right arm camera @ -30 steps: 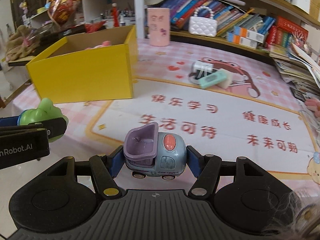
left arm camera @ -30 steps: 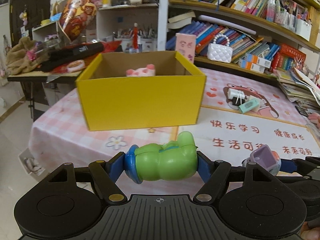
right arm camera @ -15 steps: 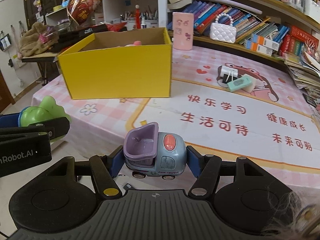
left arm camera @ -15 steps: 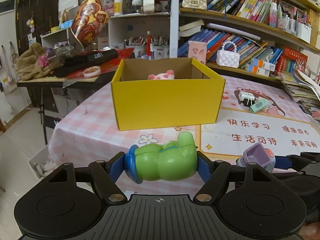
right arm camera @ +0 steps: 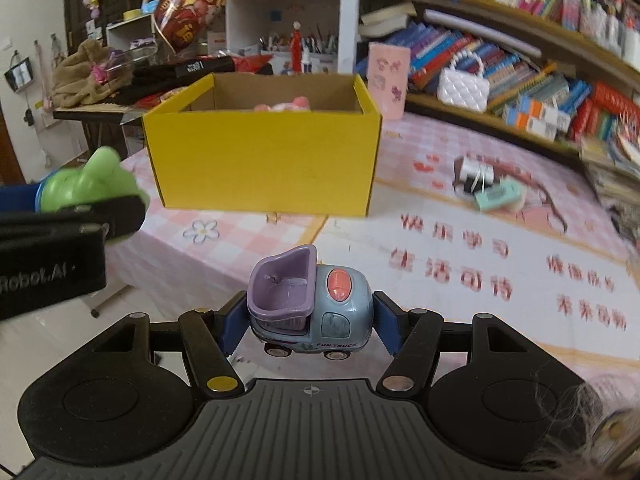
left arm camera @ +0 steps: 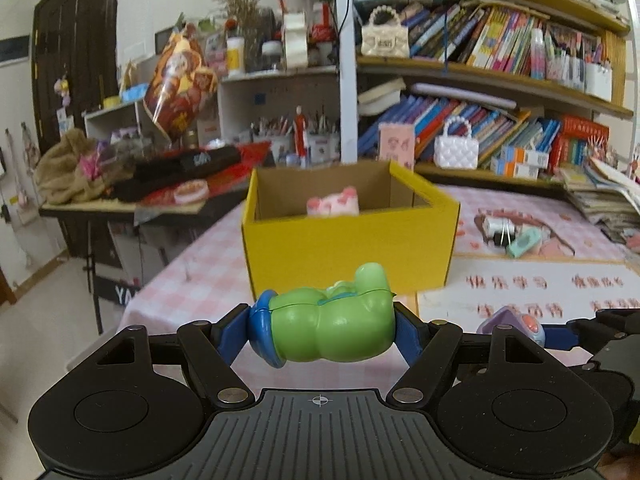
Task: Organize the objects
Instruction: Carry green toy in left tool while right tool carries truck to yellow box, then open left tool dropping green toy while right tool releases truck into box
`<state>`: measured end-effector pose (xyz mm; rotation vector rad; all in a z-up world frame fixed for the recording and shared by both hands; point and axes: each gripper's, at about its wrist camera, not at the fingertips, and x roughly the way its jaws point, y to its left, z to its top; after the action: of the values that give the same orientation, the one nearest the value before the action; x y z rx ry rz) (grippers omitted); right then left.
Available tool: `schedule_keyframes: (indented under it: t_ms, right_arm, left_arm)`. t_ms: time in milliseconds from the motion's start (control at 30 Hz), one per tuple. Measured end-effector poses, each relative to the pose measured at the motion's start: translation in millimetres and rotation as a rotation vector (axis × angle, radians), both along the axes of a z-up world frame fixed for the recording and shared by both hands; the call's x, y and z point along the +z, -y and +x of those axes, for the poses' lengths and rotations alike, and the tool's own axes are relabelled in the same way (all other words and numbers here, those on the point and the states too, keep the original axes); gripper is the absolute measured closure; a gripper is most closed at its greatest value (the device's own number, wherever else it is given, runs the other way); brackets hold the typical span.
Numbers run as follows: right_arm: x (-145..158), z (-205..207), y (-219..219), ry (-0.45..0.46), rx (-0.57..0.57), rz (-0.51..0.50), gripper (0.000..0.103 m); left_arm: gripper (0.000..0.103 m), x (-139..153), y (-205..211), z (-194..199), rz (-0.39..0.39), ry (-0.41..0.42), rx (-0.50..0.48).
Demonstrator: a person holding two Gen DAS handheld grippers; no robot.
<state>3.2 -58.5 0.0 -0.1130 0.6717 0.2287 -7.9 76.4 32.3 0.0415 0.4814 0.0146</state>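
Note:
My left gripper [left arm camera: 322, 330] is shut on a green toy [left arm camera: 332, 326] with a blue base, held in the air in front of the yellow box [left arm camera: 348, 252]. My right gripper [right arm camera: 308, 320] is shut on a small blue-and-purple toy truck [right arm camera: 312, 300], held above the table's near edge. The box [right arm camera: 264, 164] stands open on the pink checked tablecloth [right arm camera: 248, 236]; a pink toy [left arm camera: 332, 204] lies inside it. The green toy [right arm camera: 90, 182] and left gripper also show at the left of the right wrist view. The truck [left arm camera: 516, 322] shows at the right of the left wrist view.
A mint green case [right arm camera: 498, 196] and a small silver-and-black item [right arm camera: 474, 172] lie on the table right of the box. A pink card [right arm camera: 388, 80] and white handbag [right arm camera: 462, 86] stand behind. Bookshelves [left arm camera: 500, 64] fill the back. A cluttered side table [left arm camera: 132, 192] stands left.
Both grippers have pulled back from the box and risen, each still holding its toy. The box looks smaller and farther in both views.

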Motion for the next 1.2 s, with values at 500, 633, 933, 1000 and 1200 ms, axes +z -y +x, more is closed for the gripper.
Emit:
schedule_keyframes:
  t_ms: [500,633,933,1000,1200]
  right_arm:
    - [62,116,-7,0.233,0.026,-0.009,0.041]
    - [60,151,-8,0.218,0.044,-0.020,0.041]
    - [37,207,-22,0.137,0.169,-0.104,0.041]
    - [32,215,-26,0.130,0.207,-0.130,0.041]
    - [22,235,-34,0.059,0.282,-0.160,0.041]
  left_arm:
    - [0.028,45,-9,106,-0.033,0.128,0.033]
    - [0.028,36,-6,139,-0.027,0.078,0.038]
    - [0.028,7,-3,191,-0.055,-0.061,0.083]
    - [0.028,1,-5,199,-0.067,-0.095,0.095]
    - [0.028,-10,-12,214,-0.088,-0.150,0.138]
